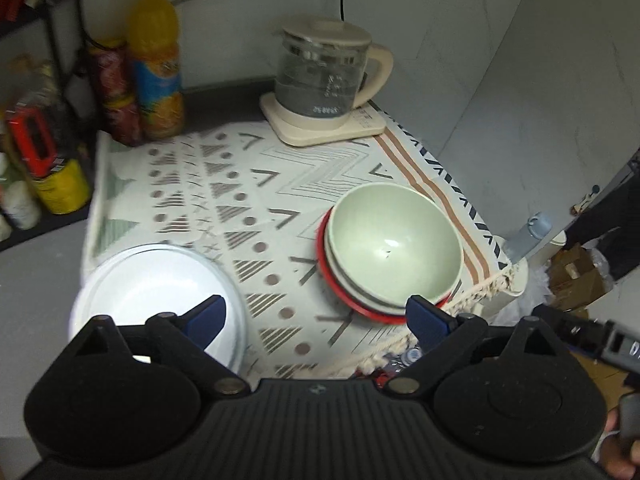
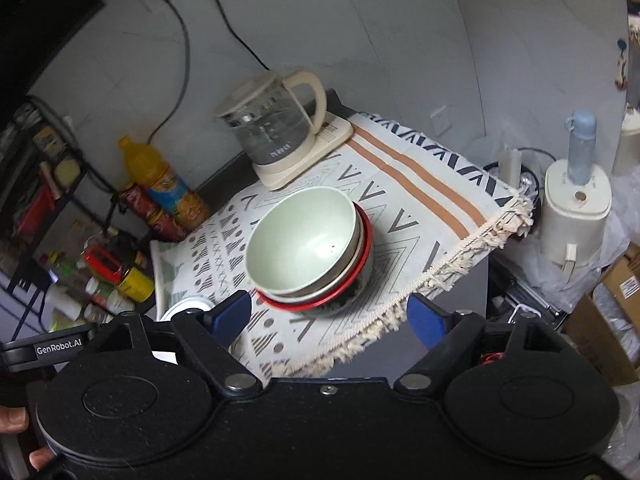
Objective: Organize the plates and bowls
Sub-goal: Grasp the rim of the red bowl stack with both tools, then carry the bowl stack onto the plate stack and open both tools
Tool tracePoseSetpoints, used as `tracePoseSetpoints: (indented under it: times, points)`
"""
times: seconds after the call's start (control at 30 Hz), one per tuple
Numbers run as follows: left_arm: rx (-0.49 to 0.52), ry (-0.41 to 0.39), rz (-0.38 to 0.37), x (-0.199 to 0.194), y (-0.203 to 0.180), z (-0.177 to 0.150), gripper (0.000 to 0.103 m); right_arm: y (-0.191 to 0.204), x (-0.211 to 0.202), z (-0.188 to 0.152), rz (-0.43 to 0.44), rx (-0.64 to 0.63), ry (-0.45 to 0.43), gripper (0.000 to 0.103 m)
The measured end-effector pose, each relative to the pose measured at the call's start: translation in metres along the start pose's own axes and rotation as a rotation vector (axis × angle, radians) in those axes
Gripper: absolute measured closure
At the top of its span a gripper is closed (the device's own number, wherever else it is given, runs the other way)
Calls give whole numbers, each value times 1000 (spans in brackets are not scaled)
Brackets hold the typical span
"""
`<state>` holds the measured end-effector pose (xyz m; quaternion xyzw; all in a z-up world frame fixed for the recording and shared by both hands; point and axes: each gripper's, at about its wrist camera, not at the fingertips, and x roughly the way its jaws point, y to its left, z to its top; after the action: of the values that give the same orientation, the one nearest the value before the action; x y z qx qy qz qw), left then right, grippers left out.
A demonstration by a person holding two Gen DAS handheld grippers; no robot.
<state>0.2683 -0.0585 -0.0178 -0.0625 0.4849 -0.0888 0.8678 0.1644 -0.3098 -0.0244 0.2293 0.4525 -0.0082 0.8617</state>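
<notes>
A pale green bowl [image 1: 394, 242] sits on top of a stack with a white dish and a red-rimmed plate [image 1: 352, 304] on the patterned cloth [image 1: 256, 208]. A white plate [image 1: 156, 288] lies at the cloth's near left. My left gripper [image 1: 316, 320] is open and empty, above the cloth between plate and stack. In the right wrist view the same green bowl [image 2: 302, 238] tops the red-rimmed stack [image 2: 320, 304], and the white plate [image 2: 186, 305] peeks out behind my left finger. My right gripper [image 2: 326, 316] is open and empty, just in front of the stack.
A glass kettle [image 1: 324, 76] on its cream base stands at the back of the cloth. An orange juice bottle [image 1: 156, 60] and a red can [image 1: 114, 92] stand at the back left. A shelf with jars [image 1: 36, 168] is at left. The cloth's fringed edge [image 2: 440, 276] marks the table's right side.
</notes>
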Motion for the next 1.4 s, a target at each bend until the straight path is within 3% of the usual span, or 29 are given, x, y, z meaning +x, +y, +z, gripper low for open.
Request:
tracePoseSetpoints:
  times: [0.27,0.5,0.73,1.03,1.2,1.4]
  points:
    - [-19,96,-57,70,7,35,18,-5,62,21,-35,42,82,24]
    - [-53,185,-103,126,13,56,38,-15,108,32,-35,121,121,29]
    - [-27,219,-110,166,9,63,48,-22,144,36,-39,163,138,38]
    - [-51,237,-147,196,10,62,75,-34,179,35,-34,185,160,56]
    - [-64,220,-175,199,14,60,75,-40,190,33,-40,185,174,65]
    - [-81,213,-195,196,18,60,76,-39,199,31,-49,164,178,67]
